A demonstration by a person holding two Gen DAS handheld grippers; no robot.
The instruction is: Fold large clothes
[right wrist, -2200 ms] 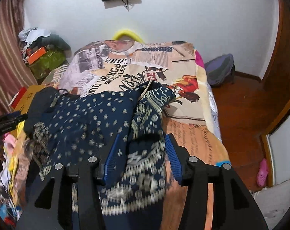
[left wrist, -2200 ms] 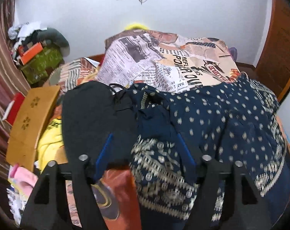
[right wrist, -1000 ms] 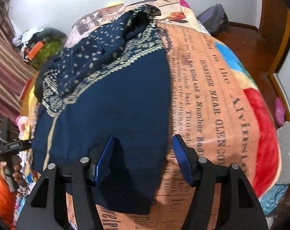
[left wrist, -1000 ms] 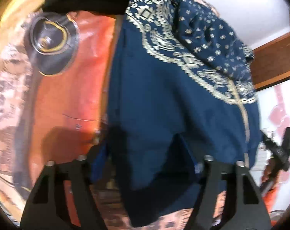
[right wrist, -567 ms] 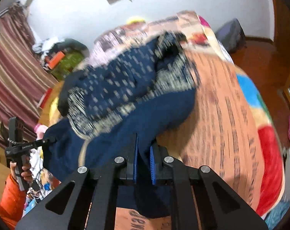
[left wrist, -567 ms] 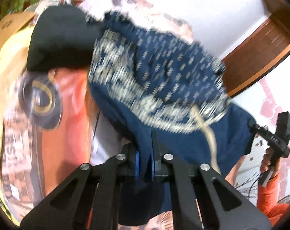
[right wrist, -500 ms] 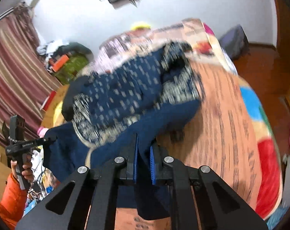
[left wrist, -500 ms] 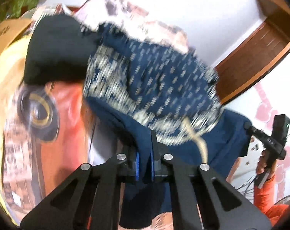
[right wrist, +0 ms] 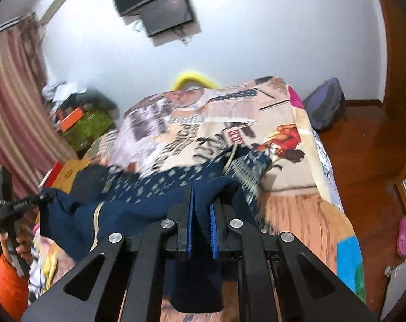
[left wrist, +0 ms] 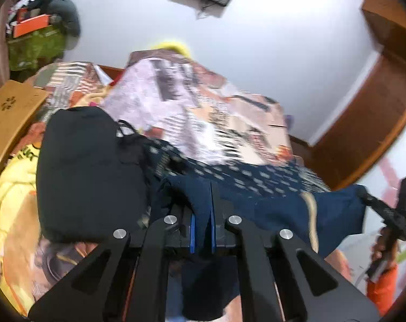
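Left claw (left wrist: 203, 230) view: black bundle (left wrist: 87, 171); right's: pink slipper (right wrist: 404, 236).

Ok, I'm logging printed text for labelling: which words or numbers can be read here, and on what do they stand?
No text reads clearly.
bedspread: large newspaper-style lettering, motion-blurred, unreadable.
yellow cloth: black letters, too blurred to read.

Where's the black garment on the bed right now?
In the left wrist view the black garment lies at left on the bed, against the navy patterned garment and beside yellow clothing.
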